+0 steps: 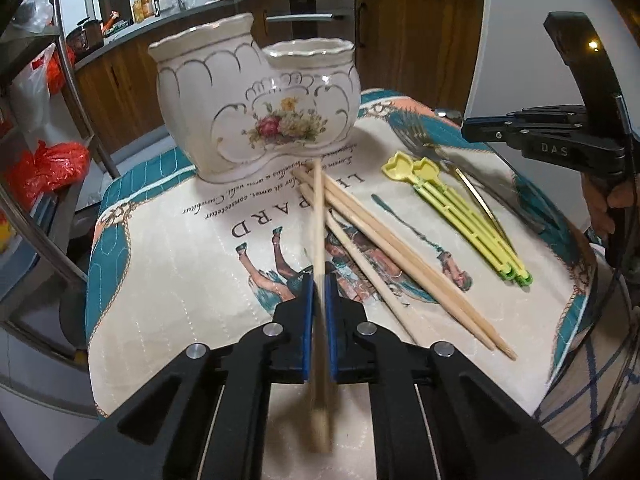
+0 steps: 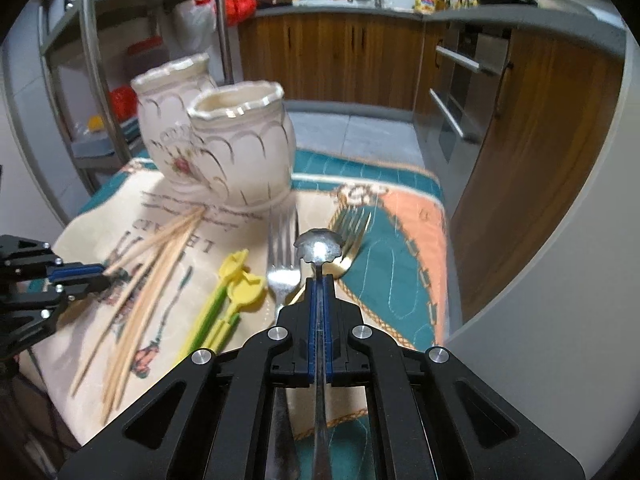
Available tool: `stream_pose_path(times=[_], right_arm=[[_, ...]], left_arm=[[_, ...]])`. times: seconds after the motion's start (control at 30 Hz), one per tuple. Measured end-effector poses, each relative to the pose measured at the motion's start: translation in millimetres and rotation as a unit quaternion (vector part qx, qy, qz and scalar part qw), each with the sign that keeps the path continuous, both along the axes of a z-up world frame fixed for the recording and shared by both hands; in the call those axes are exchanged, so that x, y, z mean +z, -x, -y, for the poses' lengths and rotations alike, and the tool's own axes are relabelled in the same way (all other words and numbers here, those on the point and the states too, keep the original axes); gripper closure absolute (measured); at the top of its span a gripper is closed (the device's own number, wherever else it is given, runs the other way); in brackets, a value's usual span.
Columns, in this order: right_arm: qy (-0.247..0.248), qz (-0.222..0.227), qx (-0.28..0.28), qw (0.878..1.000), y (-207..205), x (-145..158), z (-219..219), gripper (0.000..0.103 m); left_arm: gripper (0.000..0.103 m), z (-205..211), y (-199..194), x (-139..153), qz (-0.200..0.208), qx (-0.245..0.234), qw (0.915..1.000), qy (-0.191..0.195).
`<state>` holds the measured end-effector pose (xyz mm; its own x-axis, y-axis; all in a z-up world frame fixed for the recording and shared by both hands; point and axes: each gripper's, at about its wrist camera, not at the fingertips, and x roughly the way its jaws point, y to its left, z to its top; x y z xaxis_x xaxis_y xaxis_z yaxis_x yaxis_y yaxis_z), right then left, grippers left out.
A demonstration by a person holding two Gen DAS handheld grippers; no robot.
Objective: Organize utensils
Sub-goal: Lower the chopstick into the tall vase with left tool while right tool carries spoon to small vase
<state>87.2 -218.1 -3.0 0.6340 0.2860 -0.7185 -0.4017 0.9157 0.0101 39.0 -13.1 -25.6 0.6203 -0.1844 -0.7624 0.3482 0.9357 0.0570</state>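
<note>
A white ceramic two-pot utensil holder [image 1: 256, 100] with a flower print stands at the far side of the printed cloth [image 1: 180, 280]; it also shows in the right wrist view [image 2: 224, 148]. My left gripper [image 1: 319, 284] is shut on a wooden chopstick [image 1: 318, 216] that points toward the holder. Three more chopsticks [image 1: 392, 256] lie beside it. My right gripper [image 2: 320, 280] is shut on a silver spoon [image 2: 320, 250] with a scalloped bowl, held above the cloth. Yellow plastic picks [image 1: 464, 216], a silver fork [image 2: 282, 256] and a gold fork [image 2: 348, 236] lie on the cloth.
The cloth covers a small table with edges close on all sides. A metal rack [image 2: 92, 80] with bags stands left of the holder. Wooden kitchen cabinets [image 2: 340, 60] and an oven [image 2: 460, 92] lie beyond the table.
</note>
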Motion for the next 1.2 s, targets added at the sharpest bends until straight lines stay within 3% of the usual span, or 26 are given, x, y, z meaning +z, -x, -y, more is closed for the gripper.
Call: stream_pose_path(times=[0.27,0.43,0.53,0.8,1.03,1.2], right_arm=[[-0.02,0.064,0.013,0.998,28.4,32.1,2.5,0.099],[-0.04,0.102,0.016,0.994,37.2,49.8,0.1,0.099],[-0.055,0.129,0.016,0.99,40.0,62.5,-4.0,0.099],[-0.072,0.169,0.021,0.983,29.3,92.7,-20.3,0.099],[-0.084,0.187,0.033,0.978,4.6,122.2,-35.9,0.099],[-0.095,0.198,0.037,0.975,-15.2,133.6,-48.4,0.099]], left_arm=[[0.097,-17.0,11.7,14.7,0.021,0.004,0.9992,0.034],[0.097,-24.3,20.4,31.1,0.063,0.001,0.9967,0.051],[0.097,-28.2,25.1,45.4,0.11,0.004,0.9923,0.057],[0.097,-38.6,12.4,85.8,0.189,0.018,0.9776,0.09],[0.097,-46.1,-20.6,128.4,0.235,0.014,0.9635,0.127],[0.097,-51.6,-63.8,149.7,0.249,0.017,0.951,0.182]])
